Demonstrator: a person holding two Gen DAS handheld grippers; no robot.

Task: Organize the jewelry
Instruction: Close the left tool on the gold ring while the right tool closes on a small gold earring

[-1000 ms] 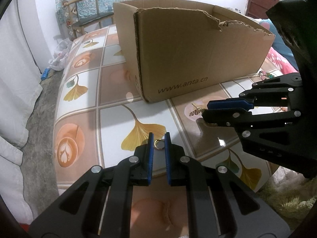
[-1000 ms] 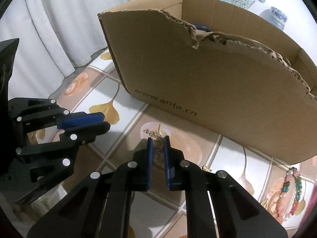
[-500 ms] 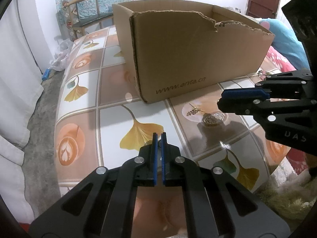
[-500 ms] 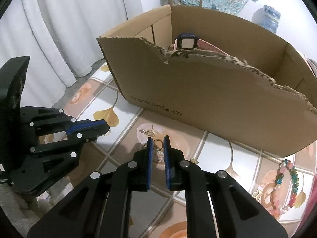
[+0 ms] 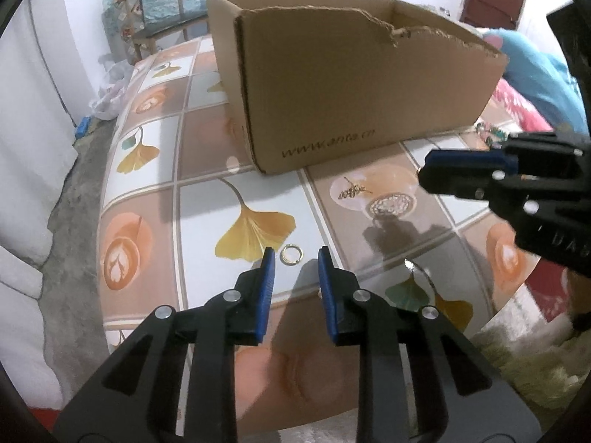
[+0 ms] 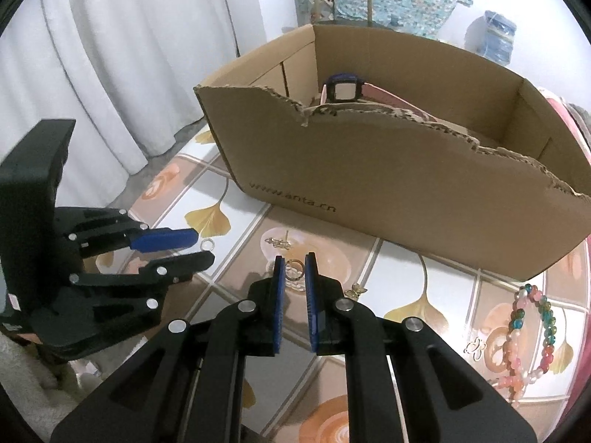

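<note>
My left gripper (image 5: 293, 258) is open above the table edge; a small gold ring (image 5: 290, 253) lies flat on the tablecloth just ahead, between the fingertips. My right gripper (image 6: 293, 264) is shut on a thin gold ring (image 6: 294, 274), held above a sparkly round brooch (image 5: 389, 205). A gold leaf-shaped pin (image 5: 351, 192) lies beside the brooch. The open cardboard box (image 6: 388, 170) stands behind, with a dark watch (image 6: 343, 90) inside. A beaded bracelet (image 6: 535, 332) lies at the right. The left gripper also shows in the right wrist view (image 6: 181, 249).
The table (image 5: 147, 221) has a glossy ginkgo-and-coffee patterned cloth; its edge runs close below both grippers. A small gold charm (image 6: 354, 289) and a butterfly-shaped piece (image 6: 476, 347) lie near the bracelet. White curtains hang at the left, a chair (image 5: 159, 11) behind.
My left gripper has opened and the gold ring now lies loose on the table. My right gripper has risen with its ring, away from the brooch.
</note>
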